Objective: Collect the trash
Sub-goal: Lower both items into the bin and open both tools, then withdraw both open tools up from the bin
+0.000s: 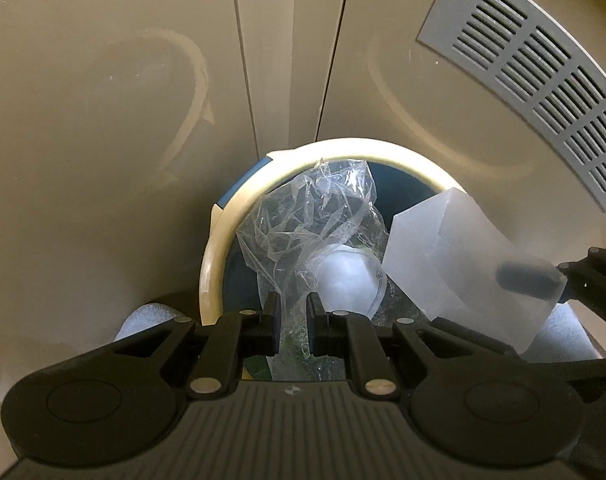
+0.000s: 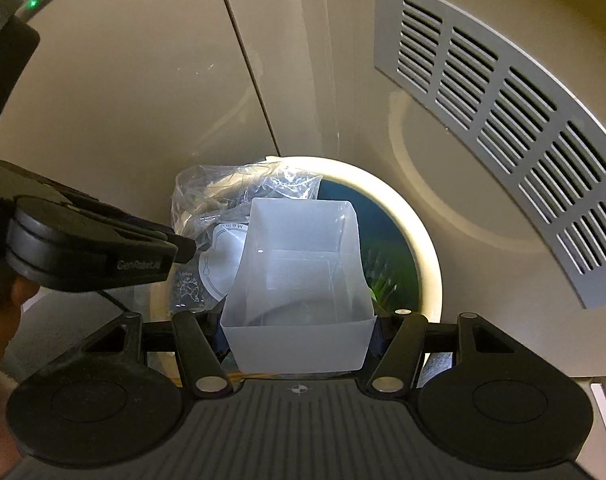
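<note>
- Left gripper (image 1: 293, 326): jaws nearly closed, pinching a crumpled clear plastic bag (image 1: 311, 216). In the right wrist view it comes in from the left edge, tip at the bag.
- Bag holds a white round lid or disc (image 1: 345, 280) with some printed marks; what it is exactly, cannot tell. The bag hangs over the mouth of the bin (image 1: 211, 248), spilling over the left part of the rim.
- Bin: round, cream rim, blue patch on the outer left edge, dark inside. Something green shows deep inside (image 2: 383, 276), on the right.
- Right gripper (image 2: 299, 332): jaws set wide, pressing both side walls of a frosted white box (image 2: 299, 264). Box is open-topped, squarish, its mouth facing away from the camera toward the bin, over the bin's opening.
- In the left wrist view the box (image 1: 459, 256) sits right of the bag, just beside it; a dark finger of the right gripper shows through its wall.
- Behind the bin: beige panels (image 1: 103, 120) with vertical seams.
- Far right: grey slotted vent (image 2: 499, 120) on the panel, well apart from the bin.
- A hand (image 2: 3, 320) shows at the lower left of the right wrist view, behind the left gripper.
</note>
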A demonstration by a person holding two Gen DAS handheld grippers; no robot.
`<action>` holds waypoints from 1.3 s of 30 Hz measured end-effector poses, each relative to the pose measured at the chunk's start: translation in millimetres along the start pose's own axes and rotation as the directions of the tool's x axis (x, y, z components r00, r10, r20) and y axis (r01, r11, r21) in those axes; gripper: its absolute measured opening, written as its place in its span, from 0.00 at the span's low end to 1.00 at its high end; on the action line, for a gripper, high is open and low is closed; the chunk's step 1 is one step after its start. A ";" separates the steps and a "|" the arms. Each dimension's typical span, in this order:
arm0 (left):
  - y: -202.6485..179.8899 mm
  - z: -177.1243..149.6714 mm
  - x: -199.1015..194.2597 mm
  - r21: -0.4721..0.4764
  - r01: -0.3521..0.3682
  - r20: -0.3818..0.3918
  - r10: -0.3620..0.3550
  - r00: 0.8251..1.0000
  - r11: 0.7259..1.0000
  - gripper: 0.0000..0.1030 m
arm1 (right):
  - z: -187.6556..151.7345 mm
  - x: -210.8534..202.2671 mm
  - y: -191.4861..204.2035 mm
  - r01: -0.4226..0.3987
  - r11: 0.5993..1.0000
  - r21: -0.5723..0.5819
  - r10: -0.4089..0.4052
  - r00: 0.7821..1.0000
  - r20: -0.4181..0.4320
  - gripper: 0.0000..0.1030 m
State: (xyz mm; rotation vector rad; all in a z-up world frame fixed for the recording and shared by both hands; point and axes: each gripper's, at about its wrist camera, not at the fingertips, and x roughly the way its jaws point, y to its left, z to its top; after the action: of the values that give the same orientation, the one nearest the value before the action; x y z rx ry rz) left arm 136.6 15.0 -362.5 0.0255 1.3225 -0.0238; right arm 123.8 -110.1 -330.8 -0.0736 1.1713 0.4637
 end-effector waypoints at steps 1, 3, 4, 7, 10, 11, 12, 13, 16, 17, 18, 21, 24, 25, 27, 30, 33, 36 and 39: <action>-0.7 0.7 0.4 0.000 0.003 -0.005 -0.003 1.000 1.000 0.14 | 0.9 1.3 0.7 0.001 1.000 0.001 -0.001 1.000 -0.003 0.62; -2.4 1.1 1.1 0.003 0.003 -0.008 -0.003 1.000 1.000 0.14 | 1.2 3.3 -2.4 0.001 1.000 0.003 -0.001 1.000 -0.008 0.62; -2.5 1.4 0.8 0.005 0.001 -0.009 -0.001 1.000 1.000 0.14 | 2.0 6.1 -1.5 0.002 1.000 0.004 -0.002 1.000 -0.010 0.62; -1.4 1.7 3.7 0.005 0.004 -0.019 -0.004 1.000 1.000 0.14 | 3.0 9.0 -0.1 0.006 1.000 0.008 -0.006 1.000 -0.018 0.62; 1.0 2.8 14.5 -0.008 0.009 -0.039 -0.010 0.999 1.000 0.17 | 4.6 6.8 2.4 0.005 1.000 0.014 -0.005 1.000 -0.024 0.62; 2.1 3.7 16.2 -0.015 0.011 -0.052 -0.011 0.999 1.000 0.32 | 5.3 8.0 2.4 0.007 1.000 0.017 -0.006 1.000 -0.026 0.62; 2.9 4.5 17.3 -0.022 0.015 -0.063 -0.016 0.998 1.000 0.58 | 6.1 6.7 -0.1 0.008 1.000 0.021 -0.008 1.000 -0.029 0.62; 3.9 5.1 17.9 -0.031 0.015 -0.067 -0.017 0.998 0.999 0.70 | 6.0 9.6 -0.8 0.013 1.000 0.023 -0.012 0.999 -0.033 0.63; 8.6 4.8 16.8 -0.064 -0.026 -0.052 0.023 0.998 0.998 0.99 | 7.5 17.9 -4.6 0.021 0.999 0.045 -0.018 0.997 -0.068 0.81; 10.9 5.0 15.9 -0.077 -0.014 -0.057 0.010 0.998 0.997 1.00 | 7.5 17.8 -6.2 0.017 0.998 0.058 -0.013 0.997 -0.072 0.82; 13.5 5.4 15.0 -0.086 -0.003 -0.062 -0.002 0.998 0.996 1.00 | 7.3 16.9 -7.5 0.016 0.998 0.066 -0.011 0.997 -0.071 0.82; 15.5 4.8 9.0 -0.086 -0.013 -0.068 0.007 0.998 0.996 1.00 | 6.9 9.5 -9.5 0.014 0.997 0.077 -0.009 0.998 -0.060 0.82; 16.1 0.9 -5.3 -0.071 -0.026 -0.054 0.023 0.998 0.997 1.00 | 7.0 -5.1 -10.5 0.009 0.997 0.083 -0.006 0.999 -0.035 0.82; 17.3 -0.7 -11.6 -0.072 -0.028 -0.044 0.025 0.999 0.997 1.00 | 6.5 -10.9 -12.3 0.004 0.997 0.082 -0.002 1.000 -0.024 0.82; 19.7 -5.8 -28.4 -0.078 -0.027 -0.017 0.025 1.000 0.997 1.00 | 4.0 -26.3 -12.3 -0.007 0.997 0.074 0.007 1.000 0.006 0.82; 24.8 -17.5 -52.2 -0.104 -0.032 0.034 0.036 0.999 0.994 1.00 | -0.4 -50.8 -11.0 -0.014 0.998 0.060 0.011 0.998 0.056 0.84; 25.0 -31.3 -70.1 -0.119 -0.049 0.081 0.059 0.995 0.992 1.00 | -10.1 -73.1 -8.7 -0.008 0.998 0.061 0.001 0.995 0.103 0.84; 17.5 -43.9 -80.7 -0.078 -0.101 0.111 0.109 0.988 0.992 1.00 | -19.4 -87.8 -2.6 0.007 0.998 0.056 -0.014 0.990 0.142 0.84; 14.9 -49.7 -91.2 -0.051 -0.129 0.138 0.135 0.981 0.990 1.00 | -29.9 -100.2 5.6 0.038 0.999 0.032 -0.043 0.984 0.173 0.84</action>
State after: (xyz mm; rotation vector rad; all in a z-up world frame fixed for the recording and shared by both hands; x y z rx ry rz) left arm 66.5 31.7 -286.2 0.0748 1.1770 0.1138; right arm 64.9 -145.1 -251.6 -0.0310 1.0031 0.4093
